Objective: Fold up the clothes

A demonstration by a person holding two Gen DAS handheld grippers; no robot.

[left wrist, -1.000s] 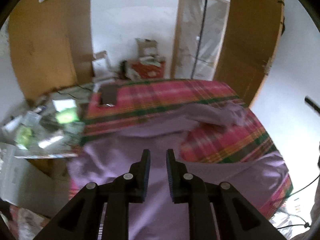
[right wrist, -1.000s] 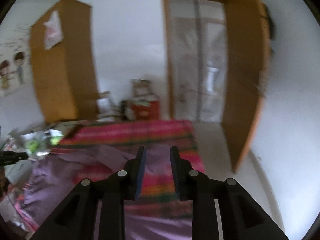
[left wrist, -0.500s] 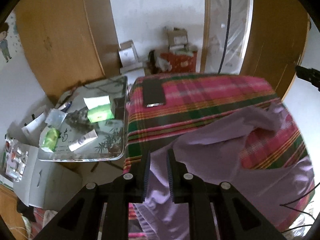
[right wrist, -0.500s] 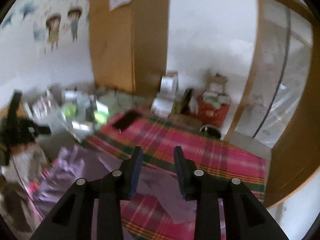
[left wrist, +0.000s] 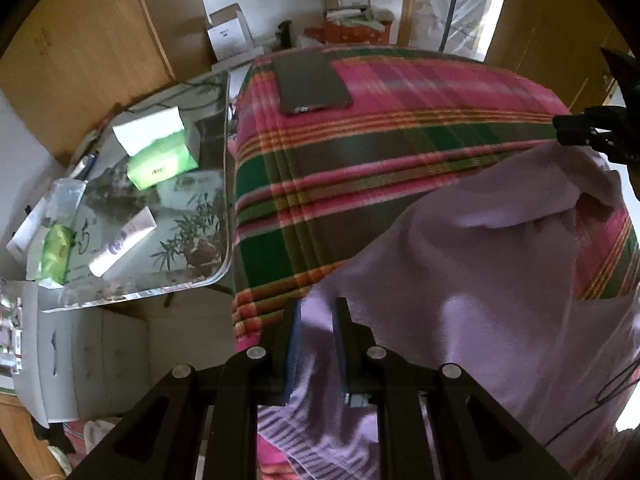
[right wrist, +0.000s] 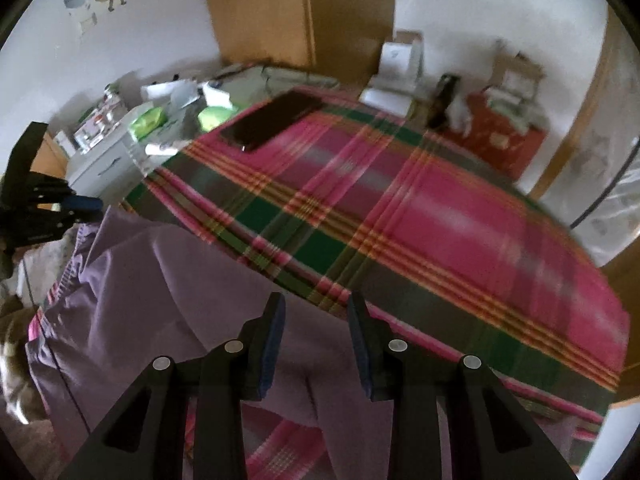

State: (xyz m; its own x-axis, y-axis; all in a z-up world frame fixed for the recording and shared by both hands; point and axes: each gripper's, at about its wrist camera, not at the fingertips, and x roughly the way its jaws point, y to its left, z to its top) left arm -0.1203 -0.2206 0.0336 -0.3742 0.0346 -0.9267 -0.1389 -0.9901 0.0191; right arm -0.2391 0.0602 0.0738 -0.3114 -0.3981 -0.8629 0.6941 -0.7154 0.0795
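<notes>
A lilac garment (left wrist: 480,280) hangs over the near edge of a bed with a pink and green plaid blanket (left wrist: 400,120). My left gripper (left wrist: 317,312) is shut on one bunched edge, with cloth running between its blue pads. The garment (right wrist: 160,280) stretches in a raised ridge from the left gripper (right wrist: 80,203) at the far left to my right gripper (right wrist: 316,308). The right gripper's jaws stand wider apart, with cloth filling the gap. In the left wrist view the right gripper (left wrist: 576,136) holds up the garment's far corner.
A dark phone (left wrist: 312,84) lies flat on the blanket's far left corner. Left of the bed, a glass-topped table (left wrist: 208,264) carries a green box (left wrist: 164,164), tubes and packets. Cardboard boxes (right wrist: 396,68) and a wooden wardrobe (right wrist: 260,8) line the far wall.
Both cameras have tipped down and swung left toward the bed. The garment has been pulled up off the blanket into a ridge between the grippers. The right jaws stand slightly wider.
</notes>
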